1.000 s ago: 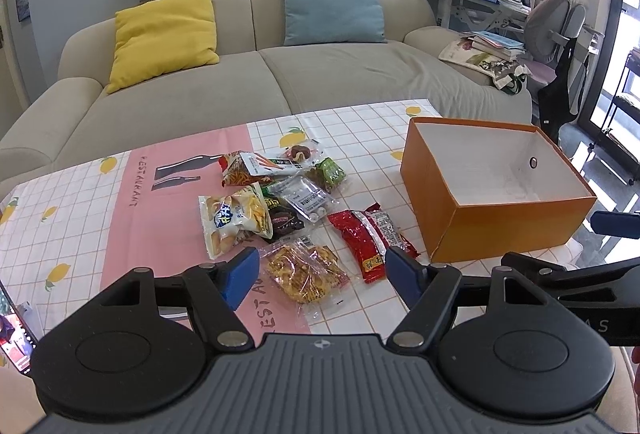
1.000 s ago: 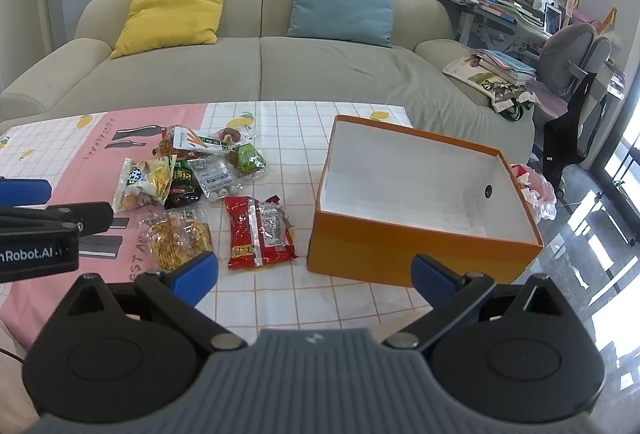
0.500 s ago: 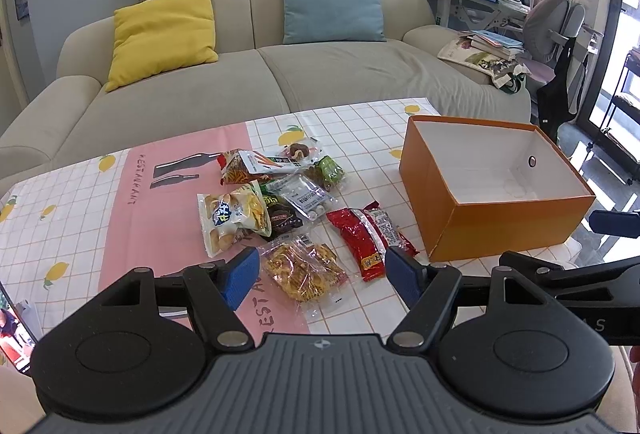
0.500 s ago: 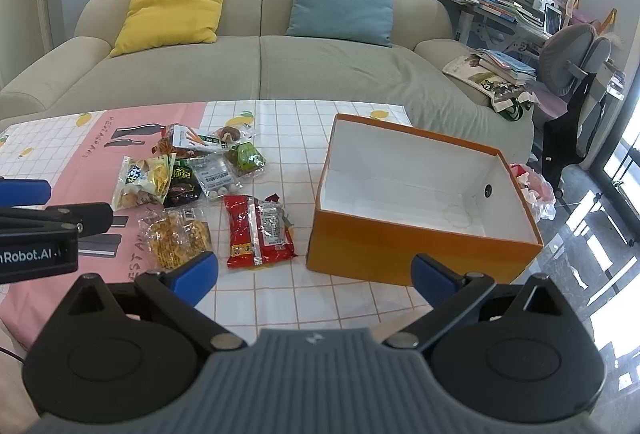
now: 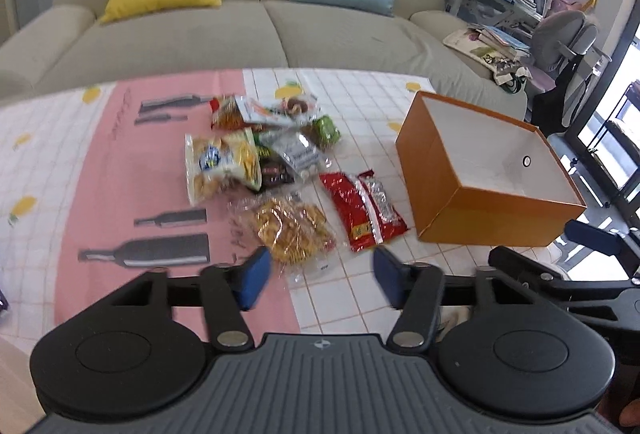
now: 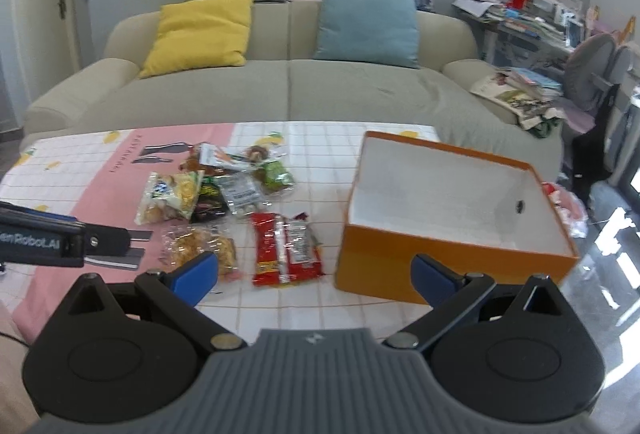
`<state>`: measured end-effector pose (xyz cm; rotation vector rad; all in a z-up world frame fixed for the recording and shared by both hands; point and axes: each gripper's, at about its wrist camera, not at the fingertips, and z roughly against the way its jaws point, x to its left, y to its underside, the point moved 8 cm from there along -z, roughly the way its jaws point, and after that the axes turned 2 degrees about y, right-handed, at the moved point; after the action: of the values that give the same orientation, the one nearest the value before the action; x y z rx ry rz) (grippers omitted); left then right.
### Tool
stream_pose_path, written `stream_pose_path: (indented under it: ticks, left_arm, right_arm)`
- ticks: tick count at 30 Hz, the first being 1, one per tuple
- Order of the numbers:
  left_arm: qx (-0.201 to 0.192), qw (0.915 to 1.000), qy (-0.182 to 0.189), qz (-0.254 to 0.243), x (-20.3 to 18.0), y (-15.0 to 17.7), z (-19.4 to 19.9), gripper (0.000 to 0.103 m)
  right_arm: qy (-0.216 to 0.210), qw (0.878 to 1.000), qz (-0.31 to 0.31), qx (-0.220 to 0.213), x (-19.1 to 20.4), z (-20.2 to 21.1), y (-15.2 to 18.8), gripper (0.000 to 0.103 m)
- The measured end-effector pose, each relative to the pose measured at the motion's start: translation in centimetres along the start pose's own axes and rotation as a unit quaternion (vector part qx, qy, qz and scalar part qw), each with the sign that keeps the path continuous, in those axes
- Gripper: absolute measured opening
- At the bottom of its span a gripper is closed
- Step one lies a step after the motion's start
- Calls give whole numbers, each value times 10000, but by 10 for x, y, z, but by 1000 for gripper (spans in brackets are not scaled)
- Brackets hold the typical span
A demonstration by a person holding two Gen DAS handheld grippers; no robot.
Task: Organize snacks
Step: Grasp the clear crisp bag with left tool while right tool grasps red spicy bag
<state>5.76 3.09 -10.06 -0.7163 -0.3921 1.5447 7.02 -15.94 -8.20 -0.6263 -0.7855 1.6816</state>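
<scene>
Hovering low over the near edge of the table, the left gripper (image 5: 322, 280) has just been narrowing its blue-padded jaws, and they now stand half apart with nothing pinched between them; the clear crinkly bag of golden fried snacks (image 5: 290, 230) lies just beyond the tips, its near corner poking into the gap but untouched. Over on the other side, the right gripper (image 6: 314, 272) hangs with its jaws spread wide and empty, aimed at the table between the snacks and the box.

Just past the golden bag, a flat red foil packet with a silver panel (image 5: 364, 212) lies on the white-checked part of the pink-and-white tablecloth (image 5: 100, 174), on its own, close beside the box. Further back comes the main huddle: a yellow-and-white bag of puffed snacks with a blue logo (image 5: 220, 166), a small dark wrapper (image 5: 274, 172) tucked against it, a clear packet with a white label (image 5: 302, 154), a little green pouch (image 5: 326, 128), and behind them an orange-and-white packet (image 5: 244, 110) with a round brown sweet (image 5: 294, 106) at the far end. All overlap or touch.

To the right stands the open orange cardboard box with a white interior (image 6: 452, 258), upright, no lid. Inside, only bare white walls and floor show, with a small round hole in the far side wall. Every snack sits outside on the cloth. Beyond the table, a beige sofa (image 6: 288, 90) carries a yellow cushion (image 6: 200, 28) and a teal cushion (image 6: 366, 22).
</scene>
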Motion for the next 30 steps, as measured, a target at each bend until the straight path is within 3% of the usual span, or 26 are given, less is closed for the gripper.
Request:
stream_pose_path:
  ticks: [3, 6, 10, 16, 23, 30]
  left_arm:
    - [188, 9997, 55, 128, 8, 6, -11, 43]
    - [347, 9989, 117, 292, 16, 8, -25, 43]
    - [449, 9983, 42, 378, 25, 7, -41, 64]
    - [625, 9946, -13, 825, 43, -3, -72, 79]
    - [875, 9829, -22, 1619, 60, -9, -116, 83]
    - [1004, 9724, -106, 2102, 71, -11, -147, 87]
  right_arm:
    - [-119, 9999, 58, 60, 6, -12, 4, 99]
    - [-116, 9996, 218, 101, 13, -28, 8, 83]
    - [-272, 9986, 296, 335, 21, -54, 14, 74]
    - [-346, 9974, 428, 471, 34, -97, 9, 72]
    - [-223, 9946, 821, 601, 51, -147, 6, 72]
    - [30, 9901, 1228, 674, 57, -187, 6, 72]
